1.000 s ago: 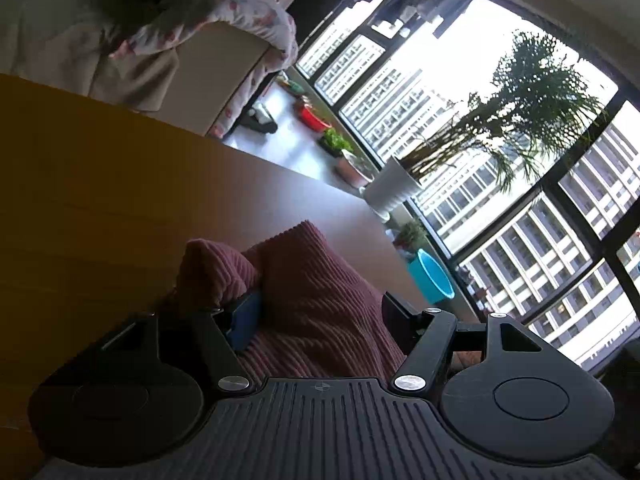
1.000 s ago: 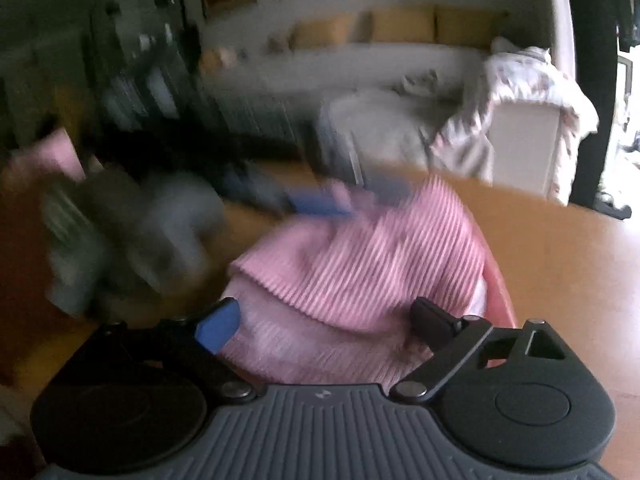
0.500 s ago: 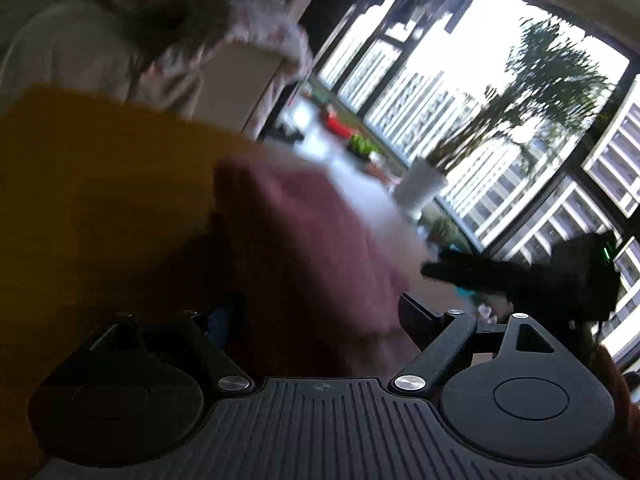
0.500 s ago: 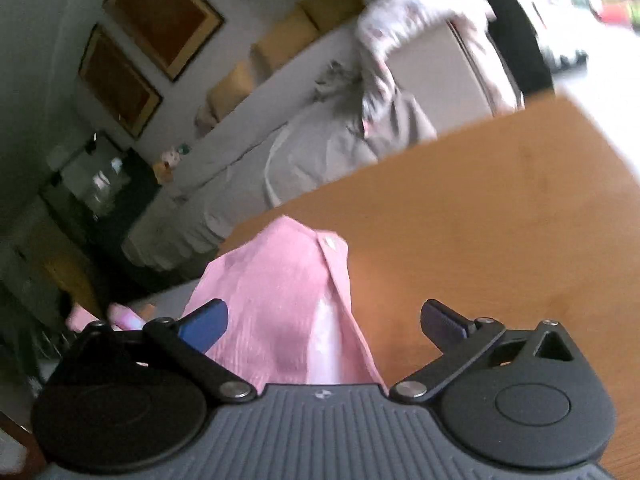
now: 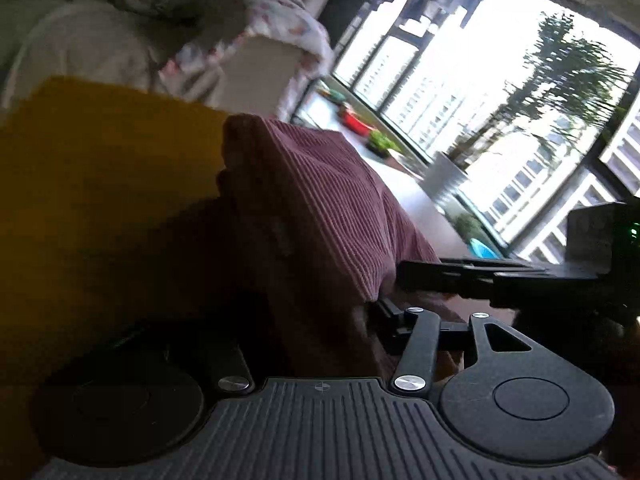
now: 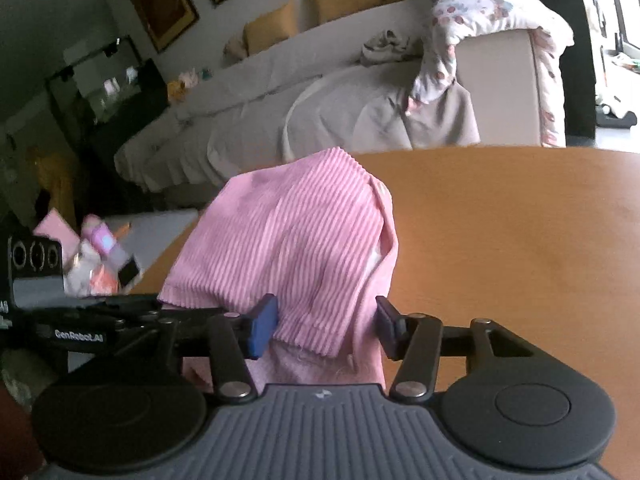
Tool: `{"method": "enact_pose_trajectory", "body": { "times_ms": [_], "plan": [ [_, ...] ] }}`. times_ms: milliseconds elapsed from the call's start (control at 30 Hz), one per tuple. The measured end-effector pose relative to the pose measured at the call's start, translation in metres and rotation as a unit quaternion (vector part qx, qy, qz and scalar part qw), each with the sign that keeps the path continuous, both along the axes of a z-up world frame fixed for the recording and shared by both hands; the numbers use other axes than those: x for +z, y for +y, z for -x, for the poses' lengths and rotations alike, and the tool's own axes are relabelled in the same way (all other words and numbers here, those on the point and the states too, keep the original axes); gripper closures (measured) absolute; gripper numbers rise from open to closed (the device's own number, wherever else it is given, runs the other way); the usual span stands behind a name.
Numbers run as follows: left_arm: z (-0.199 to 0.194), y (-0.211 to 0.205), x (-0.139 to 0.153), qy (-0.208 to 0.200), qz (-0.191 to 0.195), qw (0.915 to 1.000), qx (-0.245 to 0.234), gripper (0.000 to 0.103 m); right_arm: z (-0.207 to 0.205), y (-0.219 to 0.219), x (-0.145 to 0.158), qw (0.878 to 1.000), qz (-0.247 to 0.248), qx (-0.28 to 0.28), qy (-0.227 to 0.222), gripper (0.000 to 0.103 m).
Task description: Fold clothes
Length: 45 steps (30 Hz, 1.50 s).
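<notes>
Crowding pink garment [image 6: 292,236], sofa [image 6: 320,96] behind table [image 6: 520,216]

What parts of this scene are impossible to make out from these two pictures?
- Left wrist view: the left gripper, its jaws closing, has one finger lost in shadow behind the pink garment.
- Right wrist view: the garment's near end is hidden behind the right gripper, jaws also closing.

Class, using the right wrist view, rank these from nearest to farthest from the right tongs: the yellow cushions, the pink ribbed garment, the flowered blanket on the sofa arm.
1. Pink ribbed garment: between the closing right tongs.
2. Flowered blanket: beyond the table, upper right.
3. Yellow cushions: along the sofa back, top centre.
</notes>
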<state>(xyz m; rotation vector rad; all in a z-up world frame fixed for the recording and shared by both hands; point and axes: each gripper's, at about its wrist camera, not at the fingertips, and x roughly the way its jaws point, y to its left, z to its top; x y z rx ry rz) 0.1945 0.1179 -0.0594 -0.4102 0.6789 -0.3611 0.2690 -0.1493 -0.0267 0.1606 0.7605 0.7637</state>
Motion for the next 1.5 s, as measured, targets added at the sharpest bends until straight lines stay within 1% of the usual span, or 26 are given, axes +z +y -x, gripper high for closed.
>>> {"method": "enact_pose_trajectory", "body": {
  "times_ms": [100,200,233,333,533,667,967,1033,1067,1100,1133,1167,1233,1267,1300,1333,1400,1433,1467,1500],
  "plan": [
    [-0.029,0.025,0.001,-0.023,-0.016,0.9986,0.044,0.046,-0.040,0.032,-0.013,0.999,-0.033,-0.017,-0.007,0.048],
    [-0.047,0.046,-0.002,-0.028,-0.009,0.9959,0.085,0.048,-0.070,0.054,-0.024,0.997,-0.071,-0.024,0.020,0.046],
    [-0.049,0.052,-0.002,-0.029,-0.004,0.9952,0.093,0.048,-0.075,0.059,-0.025,0.997,-0.070,-0.025,0.022,0.046],
    [-0.049,0.058,-0.004,-0.027,0.009,0.9954,0.091,0.047,-0.078,0.063,-0.025,0.997,-0.068,-0.021,0.020,0.043],
    [-0.050,0.056,-0.002,-0.031,0.001,0.9963,0.080,0.043,-0.081,0.061,-0.027,0.997,-0.076,-0.019,0.025,0.041],
    [-0.050,0.060,-0.005,-0.030,0.008,0.9964,0.078,0.042,-0.080,0.064,-0.026,0.997,-0.071,-0.014,0.019,0.035],
    [-0.045,0.059,-0.005,-0.030,0.007,0.9967,0.076,0.041,-0.082,0.064,-0.027,0.997,-0.071,-0.012,0.018,0.034],
    [-0.043,0.058,-0.004,-0.031,0.006,0.9969,0.072,0.041,-0.083,0.063,-0.027,0.997,-0.075,-0.017,0.016,0.032],
    [-0.042,0.057,-0.004,-0.033,0.006,0.9971,0.069,0.039,-0.082,0.061,-0.027,0.997,-0.080,-0.020,0.013,0.028],
    [-0.040,0.055,-0.003,-0.035,0.008,0.9977,0.057,0.038,-0.081,0.057,-0.026,0.996,-0.088,-0.024,0.007,0.025],
    [-0.038,0.053,-0.002,-0.038,0.009,0.9982,0.045,0.036,-0.079,0.053,-0.024,0.995,-0.095,-0.030,-0.006,0.024],
    [-0.035,0.051,-0.002,-0.040,0.010,0.9986,0.034,0.033,-0.076,0.050,-0.022,0.994,-0.095,-0.037,-0.027,0.024],
    [-0.029,0.050,0.004,-0.047,0.019,0.9985,0.019,0.033,-0.064,0.049,-0.013,0.993,-0.069,-0.041,-0.091,0.026],
    [-0.023,0.053,0.011,-0.057,0.031,0.9977,0.019,0.033,-0.058,0.049,-0.010,0.991,-0.054,-0.039,-0.120,0.034],
    [-0.016,0.058,0.021,-0.075,0.051,0.9956,0.022,0.033,-0.052,0.051,-0.007,0.988,-0.040,-0.035,-0.146,0.043],
    [-0.010,0.064,0.031,-0.094,0.068,0.9929,0.024,0.032,-0.049,0.056,-0.006,0.988,-0.025,-0.023,-0.153,0.045],
    [-0.010,0.071,0.051,-0.124,0.083,0.9885,0.025,0.031,-0.041,0.066,-0.005,0.986,0.004,0.000,-0.165,0.046],
    [-0.014,0.072,0.061,-0.136,0.084,0.9869,0.022,0.031,-0.039,0.074,-0.006,0.986,0.024,0.013,-0.162,0.045],
    [-0.023,0.070,0.067,-0.139,0.072,0.9875,0.017,0.030,-0.037,0.081,-0.006,0.986,0.043,0.024,-0.159,0.044],
    [-0.038,0.068,0.067,-0.132,0.057,0.9895,0.013,0.030,-0.036,0.084,-0.006,0.986,0.053,0.029,-0.157,0.043]
  ]
}}
